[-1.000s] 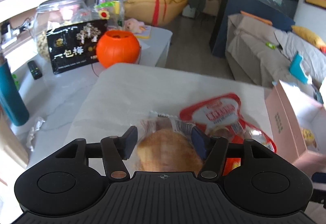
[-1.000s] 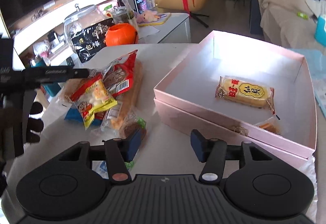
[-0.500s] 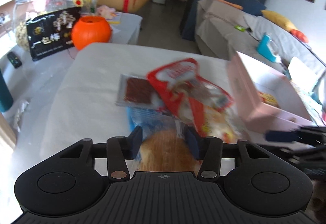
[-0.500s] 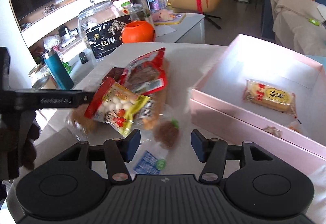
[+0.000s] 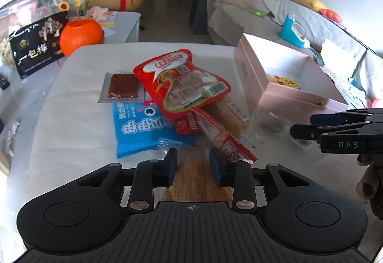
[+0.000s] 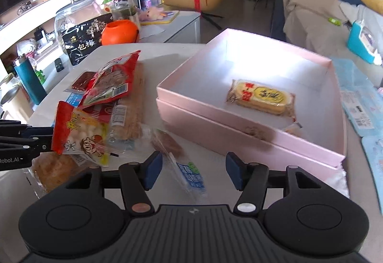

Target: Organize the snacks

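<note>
The left gripper (image 5: pixel 192 164) is clamped on a wrapped bun (image 5: pixel 194 177) (golden-brown, in clear film), low over the table (image 5: pixel 71 119). Just ahead lies the snack pile (image 5: pixel 182 100), a red pouch (image 5: pixel 182 81) on top. The right gripper (image 6: pixel 194 171) stands wide apart, holding nothing, over a small blue-labelled packet (image 6: pixel 191 175). Right of it, the pink box (image 6: pixel 215 119) holds one rice cracker (image 6: pixel 262 96).
</note>
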The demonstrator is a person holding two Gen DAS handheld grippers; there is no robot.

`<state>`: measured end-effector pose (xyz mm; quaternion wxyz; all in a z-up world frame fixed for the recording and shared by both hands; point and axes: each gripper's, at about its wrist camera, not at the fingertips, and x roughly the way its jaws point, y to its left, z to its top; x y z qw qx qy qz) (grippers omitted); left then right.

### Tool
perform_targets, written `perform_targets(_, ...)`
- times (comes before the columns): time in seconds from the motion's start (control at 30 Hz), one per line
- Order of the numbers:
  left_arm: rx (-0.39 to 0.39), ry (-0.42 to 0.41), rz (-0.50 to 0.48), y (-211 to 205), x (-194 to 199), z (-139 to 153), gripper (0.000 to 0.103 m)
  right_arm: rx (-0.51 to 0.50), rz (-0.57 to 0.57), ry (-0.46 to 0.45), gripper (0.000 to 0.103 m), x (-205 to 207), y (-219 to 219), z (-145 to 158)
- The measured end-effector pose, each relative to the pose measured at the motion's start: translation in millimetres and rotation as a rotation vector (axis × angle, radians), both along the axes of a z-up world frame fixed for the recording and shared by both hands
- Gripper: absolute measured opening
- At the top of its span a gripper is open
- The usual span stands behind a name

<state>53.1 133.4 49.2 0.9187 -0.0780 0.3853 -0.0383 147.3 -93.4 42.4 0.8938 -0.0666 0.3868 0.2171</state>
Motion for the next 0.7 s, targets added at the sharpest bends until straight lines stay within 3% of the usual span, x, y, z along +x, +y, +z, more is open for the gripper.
perform_targets(0.17, -0.011, 0.006, 0.007, 8, -1, 0, 0.043, -0.013, 0.007, 0.014, 0.058, 0, 2, -4)
perform_targets(0.33, 0.019, -0.008, 0.097, 30, -10, 4, 0.043, 0.011, 0.034, 0.089, 0.058, -2, -3, -17)
perform_targets(0.53, -0.091, -0.057, 0.148, 50, -22, 19, 0.041, 0.057, 0.124, 0.101, 0.058, -17, 1, -16)
perform_targets(0.7, -0.16, -0.098, 0.097, 41, 0, 37, 0.041, 0.045, 0.18, 0.039, 0.058, -30, 14, -7)
